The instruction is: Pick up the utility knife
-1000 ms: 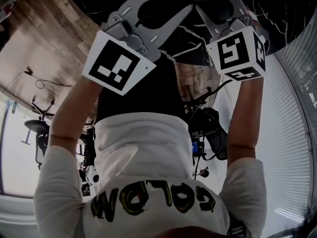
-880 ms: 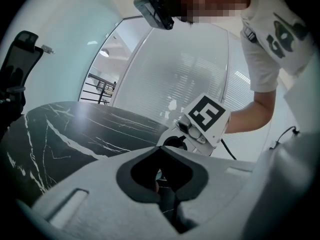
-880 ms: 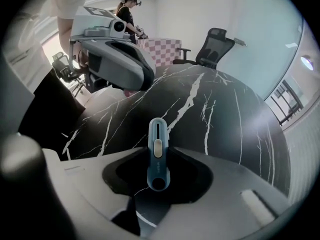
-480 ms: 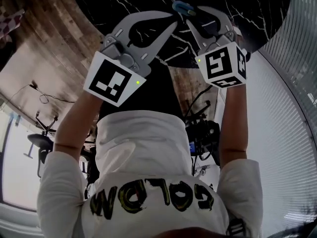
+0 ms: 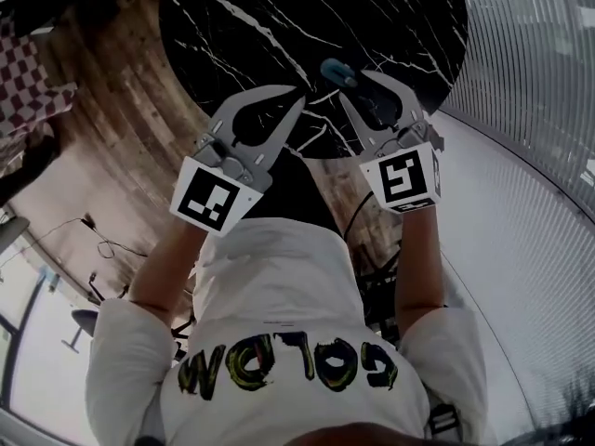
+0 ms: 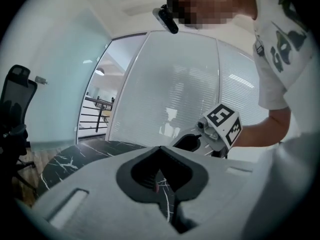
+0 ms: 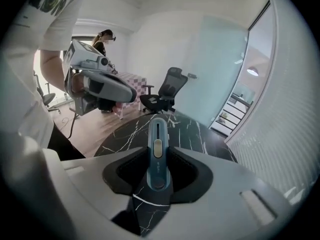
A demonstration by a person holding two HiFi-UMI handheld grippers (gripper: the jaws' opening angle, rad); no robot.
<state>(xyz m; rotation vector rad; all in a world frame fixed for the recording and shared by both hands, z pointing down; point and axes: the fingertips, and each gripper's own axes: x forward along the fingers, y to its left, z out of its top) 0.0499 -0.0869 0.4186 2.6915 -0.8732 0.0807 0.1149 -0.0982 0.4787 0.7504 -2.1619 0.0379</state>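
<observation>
The utility knife [image 5: 336, 71] is slim and blue with a pale slider. My right gripper [image 5: 347, 84] is shut on it and holds it in the air above the round black marble table [image 5: 279, 26]. In the right gripper view the knife [image 7: 157, 156] sticks out forward between the jaws, its handle end clamped in the dark pads. My left gripper [image 5: 299, 98] hangs just left of the knife. Its tips meet and nothing is between them. The left gripper view shows those jaw tips [image 6: 160, 148] together over the table [image 6: 75, 154].
Wooden floor [image 5: 112, 128] surrounds the table. A glass wall with blinds [image 5: 530, 63] curves along the right. A checked cloth [image 5: 28, 72] shows at far left. Beyond the table stand an office chair [image 7: 167, 91] and another person [image 7: 102, 36].
Both grippers have risen off the table together, and the knife has stayed in the right one. In the head view they now look smaller and lower, with more of the table top showing.
</observation>
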